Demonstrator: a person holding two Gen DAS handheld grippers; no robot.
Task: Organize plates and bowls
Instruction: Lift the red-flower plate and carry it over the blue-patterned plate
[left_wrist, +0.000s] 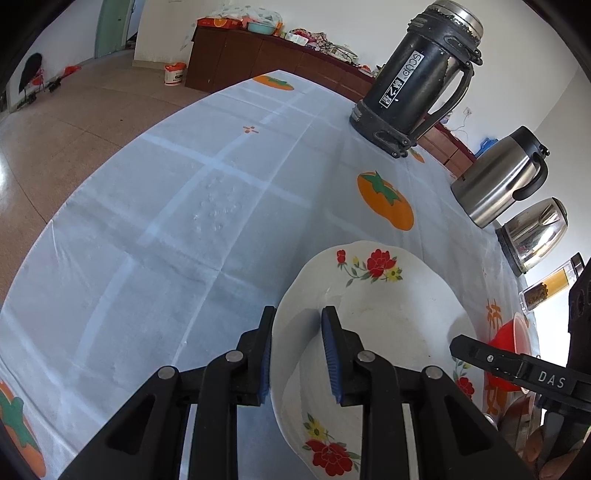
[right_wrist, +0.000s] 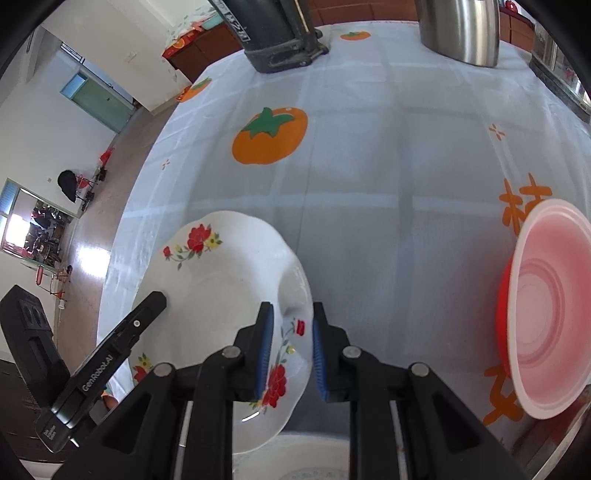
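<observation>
A white plate with red flowers (left_wrist: 373, 321) is gripped from two sides above a pale blue tablecloth (left_wrist: 166, 221) printed with orange persimmons. In the left wrist view, the left gripper (left_wrist: 297, 354) is seen narrowed onto the plate's near-left rim, with one blue pad (left_wrist: 266, 362) outside the rim and the other inside, both set against the porcelain. In the right wrist view, the right gripper (right_wrist: 290, 354) is seen narrowed onto the opposite rim, its left pad (right_wrist: 264, 354) pressed against the flowered edge, while a small gap seems to remain at its right pad; whether that pad touches cannot be told for certain. The plate (right_wrist: 225, 295) is shown tilted, its right edge raised, and part of a second white dish (right_wrist: 295, 458) is visible beneath it at the near edge of that view. To the right, a red bowl with a pale pink inside (right_wrist: 546, 314) is seen leaning on the tablecloth (right_wrist: 388, 184), well apart from the plate. At the far side of the table, a tall black flask (left_wrist: 417, 77) is placed, with a steel jug (left_wrist: 498, 177) and a steel kettle (left_wrist: 532, 236) to its right. A brown sideboard (left_wrist: 258, 59) is seen along the far wall.
</observation>
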